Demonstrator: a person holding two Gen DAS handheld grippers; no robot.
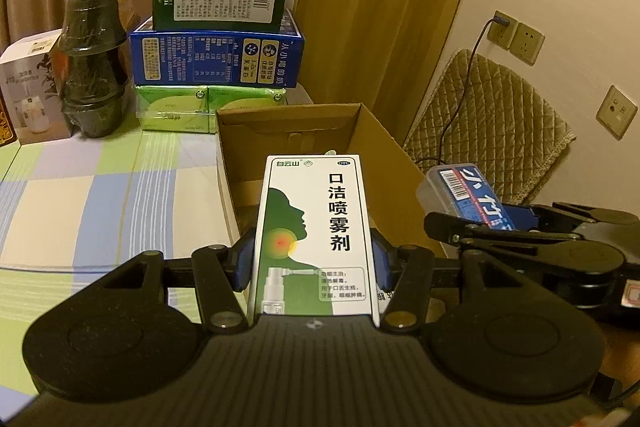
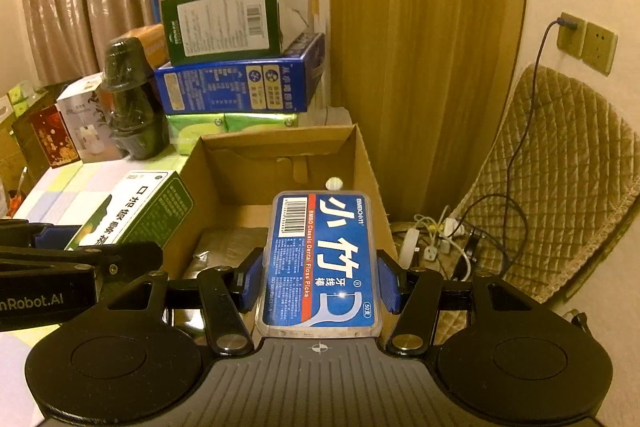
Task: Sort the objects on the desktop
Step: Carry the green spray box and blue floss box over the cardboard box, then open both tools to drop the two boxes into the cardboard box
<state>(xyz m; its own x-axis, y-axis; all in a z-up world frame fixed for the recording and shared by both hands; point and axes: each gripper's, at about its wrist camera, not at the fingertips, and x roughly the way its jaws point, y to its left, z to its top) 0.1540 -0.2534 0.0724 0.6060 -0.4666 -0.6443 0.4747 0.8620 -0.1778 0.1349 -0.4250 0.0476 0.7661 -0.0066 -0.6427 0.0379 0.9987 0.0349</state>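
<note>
Throat-spray carton (image 1: 314, 239) pinched in left gripper (image 1: 314, 259), poised over near rim of open cardboard box (image 1: 384, 147). Dental floss pick case (image 2: 320, 263) clamped in right gripper (image 2: 320, 279), hanging above same box. Neither yet dropped in; small white-capped item (image 2: 335, 183) and a grey packet already inside. Both grippers tilted downward, side by side, aimed at box.

White/green spray box (image 1: 312, 239); blue floss case (image 2: 320, 263).
</note>
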